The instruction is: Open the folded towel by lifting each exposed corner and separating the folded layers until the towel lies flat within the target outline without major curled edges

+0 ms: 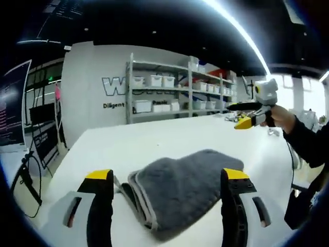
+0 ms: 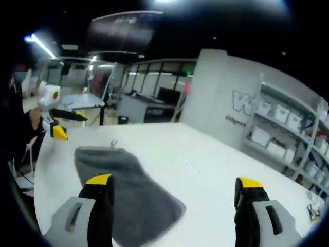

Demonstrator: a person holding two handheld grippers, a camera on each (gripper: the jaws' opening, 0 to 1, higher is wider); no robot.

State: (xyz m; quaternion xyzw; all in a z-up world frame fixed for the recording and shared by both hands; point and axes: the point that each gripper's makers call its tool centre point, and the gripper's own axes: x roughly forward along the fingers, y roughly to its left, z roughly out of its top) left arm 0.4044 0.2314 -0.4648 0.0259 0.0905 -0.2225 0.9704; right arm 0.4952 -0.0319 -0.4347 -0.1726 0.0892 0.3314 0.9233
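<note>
A: Towel (image 1: 182,188) — grey, folded, flat on white surface (image 1: 154,139), just ahead of left hand-held gripper (image 1: 168,188), layered edges facing it.

B: Left wide open, nothing held. Right hand-held gripper (image 2: 172,193) wide open too, empty, towel ahead & to its left.

A: Prob. approach step; no corner lifted yet.

B: Next: drop to nearest corner, pinch top layer only, peel back.

I'm looking across a broad white table (image 1: 169,134) toward a pale wall (image 1: 92,82) with partly hidden lettering. Metal shelving (image 1: 180,90) beside it carries white bins (image 1: 154,81). A bright light strip (image 1: 236,25) crosses the dark ceiling, and glass partitions (image 2: 149,77) line the far side.
</note>
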